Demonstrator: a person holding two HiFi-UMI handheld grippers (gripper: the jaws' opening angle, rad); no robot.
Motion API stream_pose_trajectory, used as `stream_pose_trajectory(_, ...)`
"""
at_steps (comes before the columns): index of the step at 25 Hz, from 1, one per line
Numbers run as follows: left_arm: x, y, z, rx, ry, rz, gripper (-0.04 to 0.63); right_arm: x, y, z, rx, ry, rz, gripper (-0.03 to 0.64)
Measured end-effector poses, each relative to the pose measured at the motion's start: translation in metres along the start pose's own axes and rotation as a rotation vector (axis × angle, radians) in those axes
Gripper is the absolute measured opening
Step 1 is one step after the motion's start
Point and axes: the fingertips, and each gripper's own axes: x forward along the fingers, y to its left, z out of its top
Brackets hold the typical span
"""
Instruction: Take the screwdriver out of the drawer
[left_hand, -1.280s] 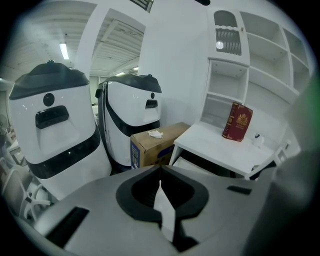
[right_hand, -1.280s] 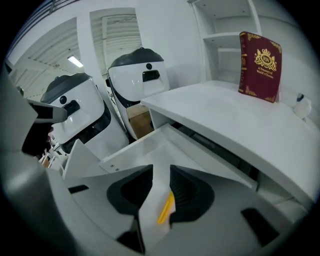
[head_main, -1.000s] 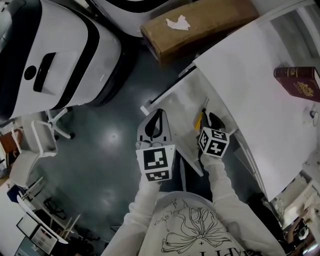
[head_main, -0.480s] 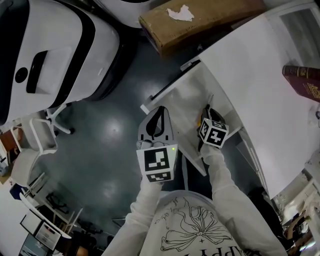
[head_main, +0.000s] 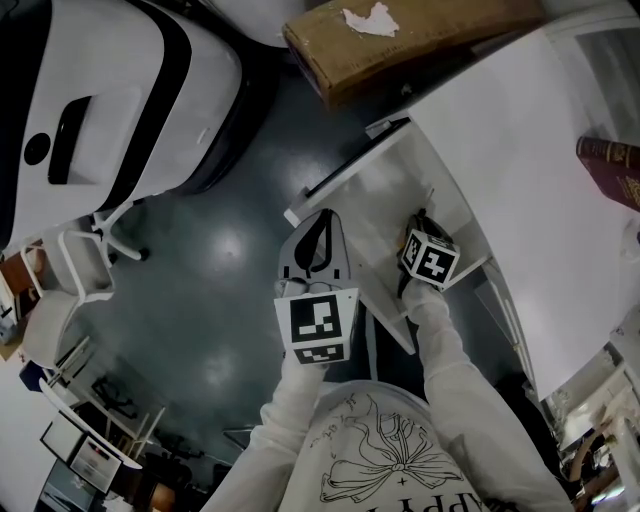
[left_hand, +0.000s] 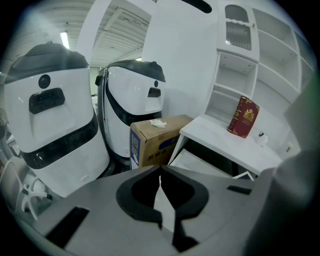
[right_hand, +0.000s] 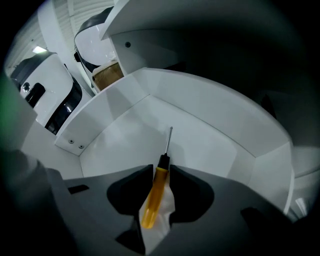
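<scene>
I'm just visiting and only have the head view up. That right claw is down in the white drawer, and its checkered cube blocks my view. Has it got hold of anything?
Observer: Yes. In the right gripper view, the right gripper is shut on the yellow handle of the screwdriver.
Visitor: Which way is the tool pointing?
Observer: Its thin metal shaft points away from the gripper, over the white floor of the drawer.
Visitor: And the left claw, is it carrying something too?
Observer: No. In the left gripper view, the left gripper has its jaws together with nothing between them.
</scene>
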Motion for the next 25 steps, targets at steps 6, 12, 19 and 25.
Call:
stream_pose_trajectory(6, -0.001, 0.002, -0.006, -0.014, 0.009, -0.001, 0.008, 0.004, 0.000, -0.002, 0.012, 0.019, -0.007, 0.080)
stream_pose_trajectory(12, -0.005, 0.001, -0.007, -0.018, 0.002, 0.003, 0.008, 0.001, -0.001, -0.003, -0.009, 0.013, 0.001, 0.075)
stream_pose_trajectory(19, -0.023, -0.003, 0.001, -0.029, -0.032, 0.007, 0.008, -0.028, 0.010, 0.001, -0.116, -0.050, 0.032, 0.075)
stream_pose_trajectory(25, -0.051, -0.012, 0.022, -0.031, -0.091, 0.012, 0.008, -0.074, 0.029, 0.017, -0.198, -0.131, 0.073, 0.075)
